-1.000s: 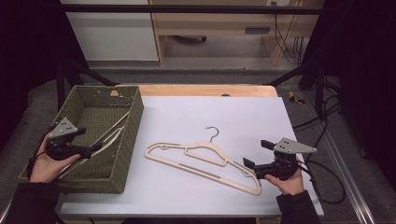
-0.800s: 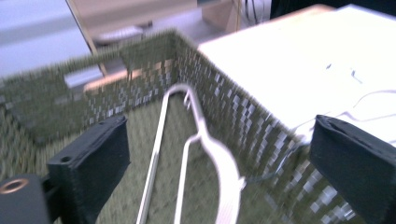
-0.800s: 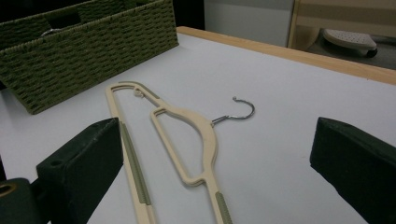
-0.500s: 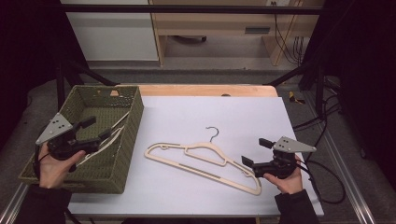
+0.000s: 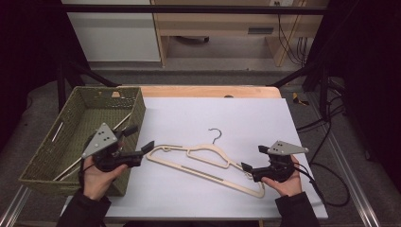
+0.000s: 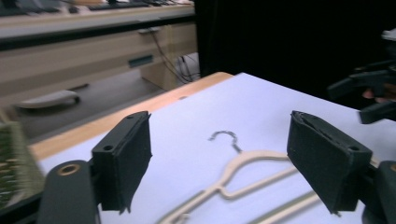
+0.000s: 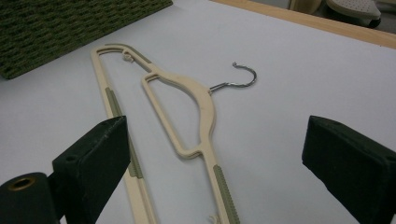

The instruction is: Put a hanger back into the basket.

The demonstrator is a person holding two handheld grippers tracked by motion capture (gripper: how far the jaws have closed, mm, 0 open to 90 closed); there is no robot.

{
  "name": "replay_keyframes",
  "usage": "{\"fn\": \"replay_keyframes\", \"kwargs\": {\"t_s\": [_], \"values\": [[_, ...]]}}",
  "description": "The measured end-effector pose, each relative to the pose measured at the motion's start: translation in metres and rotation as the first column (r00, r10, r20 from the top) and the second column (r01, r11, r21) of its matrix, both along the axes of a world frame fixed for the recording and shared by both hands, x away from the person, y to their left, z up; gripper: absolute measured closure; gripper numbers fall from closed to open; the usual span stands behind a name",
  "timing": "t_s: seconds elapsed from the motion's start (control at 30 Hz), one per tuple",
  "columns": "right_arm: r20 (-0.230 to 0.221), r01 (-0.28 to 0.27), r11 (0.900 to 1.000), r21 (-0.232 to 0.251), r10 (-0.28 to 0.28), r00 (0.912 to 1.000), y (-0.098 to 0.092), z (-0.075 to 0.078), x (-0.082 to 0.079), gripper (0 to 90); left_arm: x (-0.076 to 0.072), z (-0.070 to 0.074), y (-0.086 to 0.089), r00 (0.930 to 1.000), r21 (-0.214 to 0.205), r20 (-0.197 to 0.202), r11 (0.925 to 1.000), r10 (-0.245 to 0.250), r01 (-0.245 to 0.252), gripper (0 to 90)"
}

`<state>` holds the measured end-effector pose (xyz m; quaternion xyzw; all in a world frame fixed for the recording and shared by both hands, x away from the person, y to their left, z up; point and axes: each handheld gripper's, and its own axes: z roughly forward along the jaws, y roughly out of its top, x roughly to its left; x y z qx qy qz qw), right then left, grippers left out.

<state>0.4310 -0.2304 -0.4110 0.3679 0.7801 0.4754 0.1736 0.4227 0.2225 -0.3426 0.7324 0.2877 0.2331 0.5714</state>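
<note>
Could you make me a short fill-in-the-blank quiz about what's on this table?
1. The cream hanger lies flat on the white ____.
2. The hanger's metal hook points toward the ____ edge of the table.
3. The woven basket at the table's left is coloured ____.
4. Both the left gripper and the right gripper have their jaws ____, with nothing between them.

Missing words: table; far; green; open

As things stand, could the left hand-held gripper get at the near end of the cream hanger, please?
Probably yes: the left hand-held gripper is open, just beside the end of the hanger, which lies flat on the white table, with nothing between them.
</note>
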Motion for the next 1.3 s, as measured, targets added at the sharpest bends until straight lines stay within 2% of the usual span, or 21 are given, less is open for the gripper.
{"fn": "replay_keyframes", "kwargs": {"t_s": [0.07,0.13,0.2,0.27,0.33,0.43,0.6,0.7,0.77,0.87,1.0,1.1,1.17,1.3], "values": [[-0.006,-0.002,1.0000,0.004,0.002,1.0000,-0.001,-0.002,0.001,9.7,0.000,-0.008,-0.010,0.9999,0.006,0.002,0.9998,-0.016,0.016,17.6],[-0.011,-0.003,1.0000,-0.005,0.003,0.9999,-0.002,-0.005,0.003,12.5,0.001,-0.014,-0.019,0.9990,0.005,-0.021,0.9992,-0.040,0.040,14.1],[-0.027,-0.009,0.9999,-0.014,0.008,0.9996,-0.001,-0.010,0.005,14.0,0.001,-0.017,-0.023,0.9985,0.002,-0.027,0.9988,-0.048,0.048,12.7],[-0.050,-0.012,0.9995,-0.028,0.010,0.9987,0.000,-0.015,0.008,15.7,0.001,-0.025,-0.032,0.9967,0.020,-0.042,0.9973,-0.069,0.070,11.7],[-0.063,-0.013,0.9990,-0.044,0.010,0.9980,0.000,-0.021,0.011,17.0,0.002,-0.031,-0.036,0.9953,0.025,-0.052,0.9962,-0.082,0.083,10.5],[-0.083,-0.020,0.9979,-0.062,0.015,0.9964,0.002,-0.028,0.015,19.4,0.003,-0.041,-0.041,0.9924,0.055,-0.073,0.9931,-0.099,0.103,8.3],[-0.116,-0.037,0.9961,-0.080,0.028,0.9929,0.004,-0.037,0.021,24.9,0.003,-0.051,-0.045,0.9908,0.092,-0.096,0.9902,-0.096,0.105,7.4],[-0.140,-0.055,0.9913,-0.119,0.038,0.9894,0.006,-0.043,0.024,29.6,0.005,-0.055,-0.045,0.9898,0.104,-0.108,0.9890,-0.094,0.105,7.3],[-0.149,-0.079,0.9869,-0.141,0.057,0.9872,0.007,-0.047,0.026,36.0,0.006,-0.057,-0.046,0.9883,0.110,-0.119,0.9880,-0.095,0.108,7.3],[-0.166,-0.100,0.9816,-0.162,0.073,0.9834,0.011,-0.052,0.030,43.0,0.007,-0.060,-0.048,0.9862,0.114,-0.133,0.9870,-0.098,0.114,7.2],[-0.205,-0.138,0.9757,-0.171,0.101,0.9735,0.015,-0.060,0.036,50.0,0.009,-0.064,-0.049,0.9842,0.119,-0.147,0.9860,-0.099,0.117,7.3],[-0.211,-0.143,0.9713,-0.190,0.101,0.9722,0.017,-0.063,0.038,54.0,0.011,-0.066,-0.049,0.9819,0.115,-0.163,0.9864,-0.097,0.117,7.3],[-0.214,-0.155,0.9651,-0.212,0.109,0.9709,0.017,-0.065,0.039,57.8,0.011,-0.067,-0.049,0.9811,0.115,-0.167,0.9864,-0.097,0.118,7.3],[-0.207,-0.158,0.9615,-0.224,0.112,0.9719,0.017,-0.065,0.039,66.0,0.012,-0.068,-0.050,0.9786,0.115,-0.178,0.9856,-0.103,0.124,7.2]]}}
